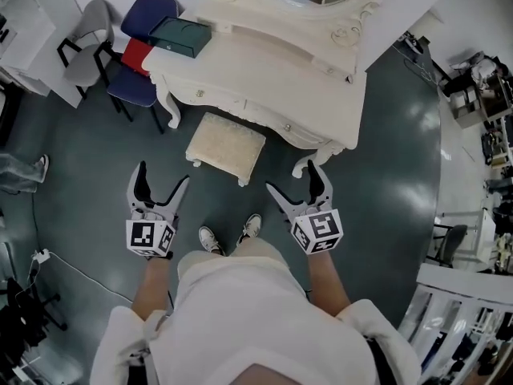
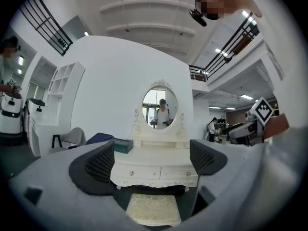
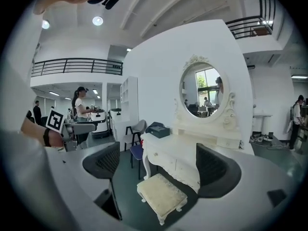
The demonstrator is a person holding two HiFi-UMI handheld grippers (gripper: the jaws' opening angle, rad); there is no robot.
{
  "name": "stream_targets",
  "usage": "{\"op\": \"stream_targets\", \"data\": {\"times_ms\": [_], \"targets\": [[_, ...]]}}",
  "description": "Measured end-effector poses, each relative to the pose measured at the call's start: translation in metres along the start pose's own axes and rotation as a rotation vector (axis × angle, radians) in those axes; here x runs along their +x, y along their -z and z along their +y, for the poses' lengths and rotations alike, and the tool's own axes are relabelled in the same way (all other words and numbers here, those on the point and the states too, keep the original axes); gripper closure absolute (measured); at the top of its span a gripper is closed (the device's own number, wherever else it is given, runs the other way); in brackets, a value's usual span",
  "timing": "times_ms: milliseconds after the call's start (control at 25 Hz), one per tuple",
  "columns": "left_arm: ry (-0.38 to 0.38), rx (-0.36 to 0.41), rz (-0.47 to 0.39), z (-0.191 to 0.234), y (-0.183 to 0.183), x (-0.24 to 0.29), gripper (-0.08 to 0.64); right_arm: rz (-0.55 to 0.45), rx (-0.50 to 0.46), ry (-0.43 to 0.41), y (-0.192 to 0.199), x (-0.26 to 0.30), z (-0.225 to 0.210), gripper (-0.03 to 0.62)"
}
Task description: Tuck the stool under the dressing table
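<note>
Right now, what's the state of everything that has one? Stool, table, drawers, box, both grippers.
stool: upright on the floor, out in front of the table, not tucked under.
dressing table: standing, knee space free.
drawers: shut.
green box: lid shut, on the tabletop.
left gripper: jaws apart, empty.
right gripper: jaws apart, empty.

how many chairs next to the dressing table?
2: a grey chair farthest left by the wall, and a blue chair between it and the dressing table. More may be hidden behind the table.
</note>
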State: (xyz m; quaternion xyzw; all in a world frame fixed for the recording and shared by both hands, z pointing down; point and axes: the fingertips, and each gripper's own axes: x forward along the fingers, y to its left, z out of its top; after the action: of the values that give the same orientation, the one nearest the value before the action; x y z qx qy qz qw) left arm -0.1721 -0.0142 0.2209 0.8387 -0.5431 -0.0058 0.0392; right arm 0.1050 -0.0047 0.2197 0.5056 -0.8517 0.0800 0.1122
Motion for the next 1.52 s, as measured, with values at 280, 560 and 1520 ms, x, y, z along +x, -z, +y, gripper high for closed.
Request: {"op": "stream_targets", "data": {"times_ms": [280, 560, 1520], "targets": [[-0.073, 0.005, 0.128, -0.006, 0.042, 0.016, 0.074, 0.086, -0.014, -0.114, 0.031, 0.046, -0.027, 0.112], [-0.052, 0.060, 0.214, 0.012, 0.116, 0.068, 0.074, 0.229, -0.027, -0.199, 0.110, 0.105, -0.023, 0.118], [0.324, 0.229, 0.629, 0.094, 0.486, 0.191, 0.074, 0.691, 0.051, -0.102, 0.480, 0.250, 0.004, 0.155]]}}
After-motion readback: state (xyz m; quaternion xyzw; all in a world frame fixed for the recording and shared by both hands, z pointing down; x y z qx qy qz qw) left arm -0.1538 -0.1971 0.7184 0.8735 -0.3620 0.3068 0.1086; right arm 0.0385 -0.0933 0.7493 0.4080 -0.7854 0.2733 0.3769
